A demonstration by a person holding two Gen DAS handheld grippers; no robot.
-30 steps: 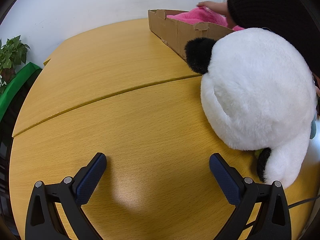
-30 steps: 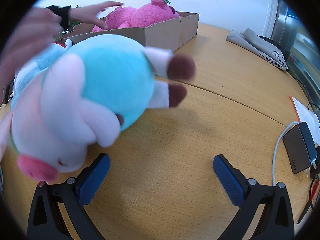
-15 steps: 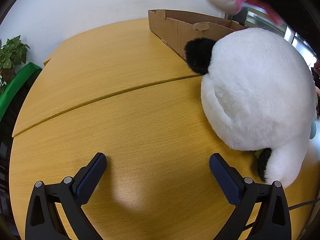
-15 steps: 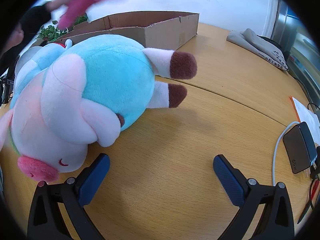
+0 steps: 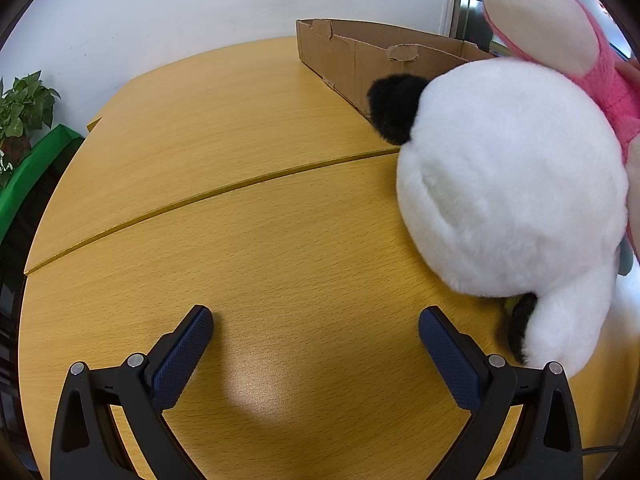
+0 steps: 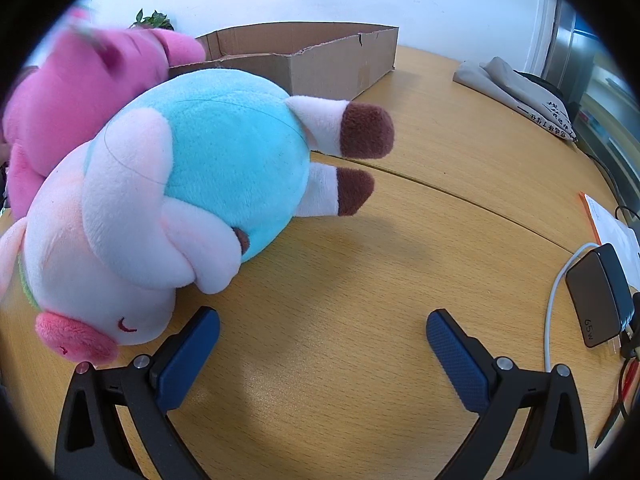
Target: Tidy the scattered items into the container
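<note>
Bare table (image 5: pixel 248 240) spreads left of the panda plush (image 5: pixel 508 184), box (image 5: pixel 360 60) behind.

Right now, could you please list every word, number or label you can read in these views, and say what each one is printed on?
"65W": on the black power adapter at the table's right edge, right wrist view.
Black characters on the grey folded cloth: too small and distorted to read.
Papers with an orange edge: no legible text.
Cardboard box, left wrist view: no print visible.
</note>
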